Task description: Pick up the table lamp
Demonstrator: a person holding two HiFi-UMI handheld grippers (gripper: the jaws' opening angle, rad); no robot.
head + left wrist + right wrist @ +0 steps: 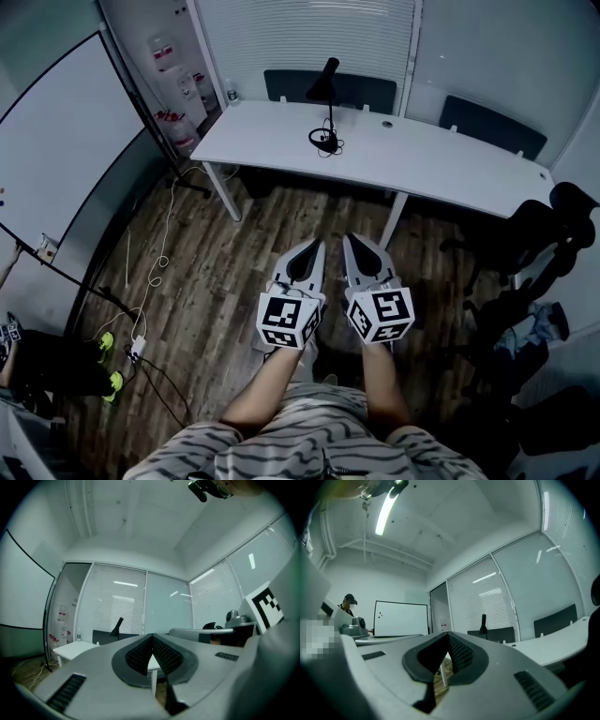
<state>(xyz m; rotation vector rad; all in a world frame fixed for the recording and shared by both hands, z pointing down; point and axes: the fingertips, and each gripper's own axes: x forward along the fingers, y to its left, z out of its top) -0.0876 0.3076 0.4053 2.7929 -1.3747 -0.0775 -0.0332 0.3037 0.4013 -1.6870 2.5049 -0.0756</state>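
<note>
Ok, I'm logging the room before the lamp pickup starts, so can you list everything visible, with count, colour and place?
table lamp: one, black, on the desk near its back edge, cord coiled at its base
desk: one, white, along the far wall
dark panels: two, behind the desk
whiteboard: one, white, at the left
water jugs: several, clear, far left corner
office chair: one, black, right of the desk
cable: one, white, on the wood floor at left
left gripper: one, grey, jaws together, empty
right gripper: one, grey, jaws together, empty
striped shirt: one, bottom edge
</note>
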